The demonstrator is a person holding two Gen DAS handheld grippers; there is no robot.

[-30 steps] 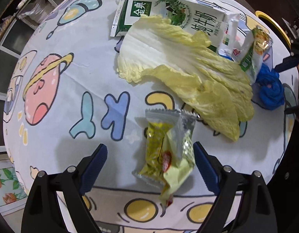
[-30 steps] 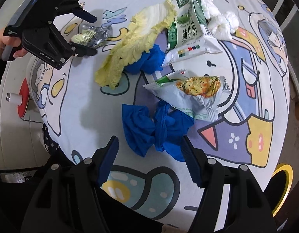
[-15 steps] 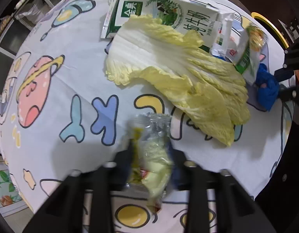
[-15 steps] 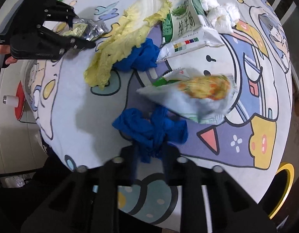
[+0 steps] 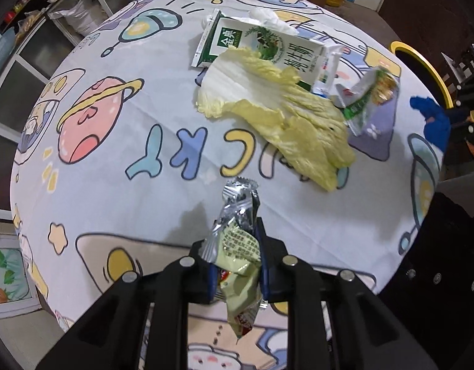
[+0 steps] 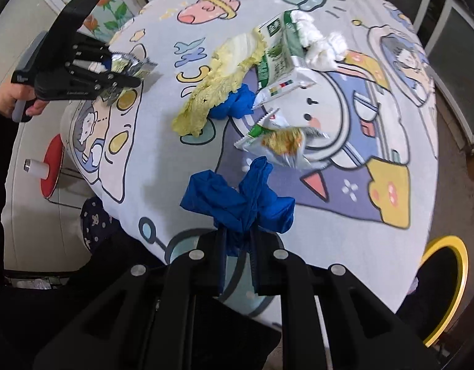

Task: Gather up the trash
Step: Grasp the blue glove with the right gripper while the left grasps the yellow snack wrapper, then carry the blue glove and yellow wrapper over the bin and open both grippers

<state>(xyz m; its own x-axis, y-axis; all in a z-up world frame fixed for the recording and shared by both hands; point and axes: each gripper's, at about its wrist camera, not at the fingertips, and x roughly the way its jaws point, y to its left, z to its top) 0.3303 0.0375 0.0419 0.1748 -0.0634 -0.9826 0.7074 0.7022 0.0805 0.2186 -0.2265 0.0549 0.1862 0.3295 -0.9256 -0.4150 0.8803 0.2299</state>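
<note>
My left gripper (image 5: pixel 235 246) is shut on a silver and yellow-green snack wrapper (image 5: pixel 238 234) and holds it above the table's near edge; it also shows in the right wrist view (image 6: pixel 126 72). My right gripper (image 6: pixel 237 240) is shut on a crumpled blue glove (image 6: pixel 237 199), lifted off the cloth; the glove also shows in the left wrist view (image 5: pixel 434 120). On the table lie a cabbage leaf (image 5: pixel 277 114), a green and white milk carton (image 5: pixel 267 46), a green snack bag (image 6: pixel 277 145), white tissue (image 6: pixel 317 46) and a second blue glove (image 6: pixel 234 104).
The round table wears a cartoon-print cloth (image 5: pixel 113 123). A yellow-rimmed black bin (image 6: pixel 440 283) stands beside the table. A red stool (image 6: pixel 52 166) stands on the floor to the left. Shelves (image 5: pixel 36 46) line the far side.
Both grippers went from open around their items to shut on them. The left one lifted the wrapper and the right one lifted the blue glove off the cloth.
</note>
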